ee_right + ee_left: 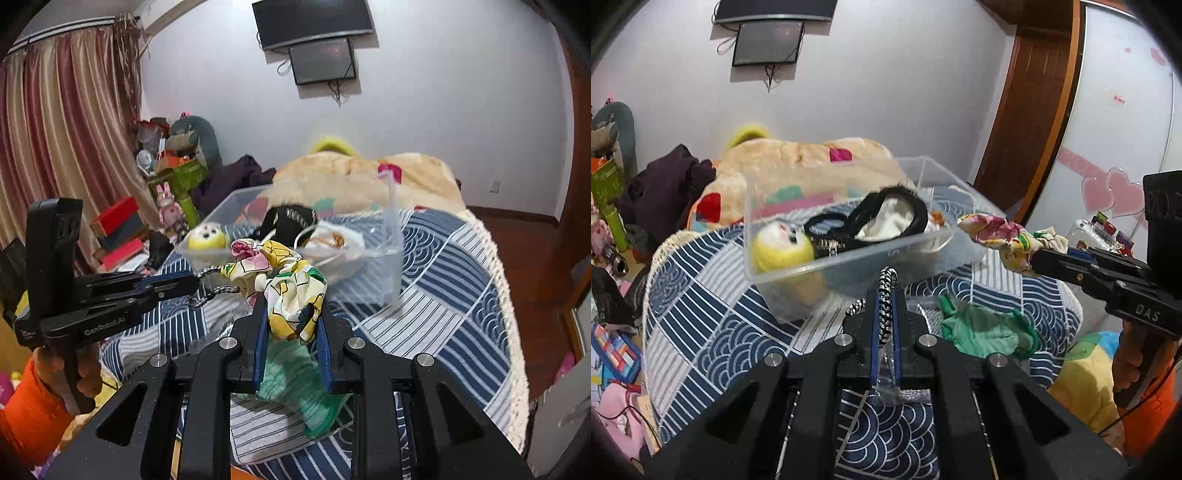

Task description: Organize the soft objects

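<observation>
A clear plastic bin (783, 266) sits on the blue patterned bed cover (713, 306) and holds a yellow plush ball (781, 251), a black-rimmed white item (886, 218) and more. My left gripper (884, 295) is shut on a black-and-white braided cord (886, 284) just before the bin's near wall. My right gripper (291, 314) is shut on a floral scrunchie (280, 280), held in the air by the bin's near edge; it shows in the left wrist view (1008, 236). A green knit sock (982, 328) lies on the cover below it.
A beige blanket (812, 162) with coloured patches and dark clothes (665, 184) lie behind the bin. Boxes and toys (122, 229) clutter the floor to the left. A wooden door frame (1027, 110) and a wardrobe stand to the right.
</observation>
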Motion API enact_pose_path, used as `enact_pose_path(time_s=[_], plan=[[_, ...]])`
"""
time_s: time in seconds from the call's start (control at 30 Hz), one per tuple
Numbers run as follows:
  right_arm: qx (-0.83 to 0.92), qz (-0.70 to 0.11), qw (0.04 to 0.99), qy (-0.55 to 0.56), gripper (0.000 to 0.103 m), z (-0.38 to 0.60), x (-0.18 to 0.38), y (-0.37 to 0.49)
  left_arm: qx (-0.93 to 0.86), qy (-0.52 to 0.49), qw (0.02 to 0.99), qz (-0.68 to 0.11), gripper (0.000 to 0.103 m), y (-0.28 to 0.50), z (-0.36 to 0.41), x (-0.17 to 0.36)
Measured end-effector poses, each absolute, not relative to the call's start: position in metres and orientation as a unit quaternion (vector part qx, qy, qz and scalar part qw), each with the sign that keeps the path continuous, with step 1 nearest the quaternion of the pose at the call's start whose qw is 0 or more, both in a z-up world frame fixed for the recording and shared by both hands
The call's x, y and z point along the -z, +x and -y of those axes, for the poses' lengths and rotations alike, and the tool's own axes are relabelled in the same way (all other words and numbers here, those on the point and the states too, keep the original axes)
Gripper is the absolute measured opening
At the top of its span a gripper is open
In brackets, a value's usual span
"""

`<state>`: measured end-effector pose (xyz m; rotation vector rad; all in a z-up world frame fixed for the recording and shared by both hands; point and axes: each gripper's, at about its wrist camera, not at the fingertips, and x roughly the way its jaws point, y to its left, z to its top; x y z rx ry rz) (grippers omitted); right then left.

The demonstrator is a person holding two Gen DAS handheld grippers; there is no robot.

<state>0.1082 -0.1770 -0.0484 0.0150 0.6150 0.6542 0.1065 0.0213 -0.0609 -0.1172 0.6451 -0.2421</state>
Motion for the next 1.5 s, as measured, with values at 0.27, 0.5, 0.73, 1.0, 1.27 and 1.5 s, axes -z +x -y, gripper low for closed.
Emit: enact_pose_path(time_s=[0.27,0.5,0.73,1.0,1.27,1.5], plan=[[-0.302,-0.255,0.918,0.020,0.021,0.186,0.018,0.115,0.115,-0.038,0.955,-0.269,0.005,0.095,-0.023,0.015],[-0.281,-0.230,0.931,0.019,0.021,0.180,0.001,0.137,0.101,-0.021,0.965,-0.242,0.005,0.115,-0.023,-0.012],[-0.267,-0.241,0.933,0.011,0.021,0.163,0.003,0.168,0.090,-0.025,0.965,-0.244,0.005,0.152,-0.023,-0.010],[-0.259,-0.281,0.924,-0.014,0.021,0.139,0.025,0.200,0.068,-0.042,0.957,-0.279,0.005,0.204,-0.033,0.019],[-0.251,-0.324,0.911,-0.041,0.021,0.125,0.050,0.219,0.050,-0.042,0.947,-0.316,0.005,0.238,-0.037,0.050],[-0.249,-0.342,0.904,-0.050,0.024,0.127,0.058,0.222,0.051,-0.033,0.942,-0.331,0.005,0.242,-0.031,0.062]])
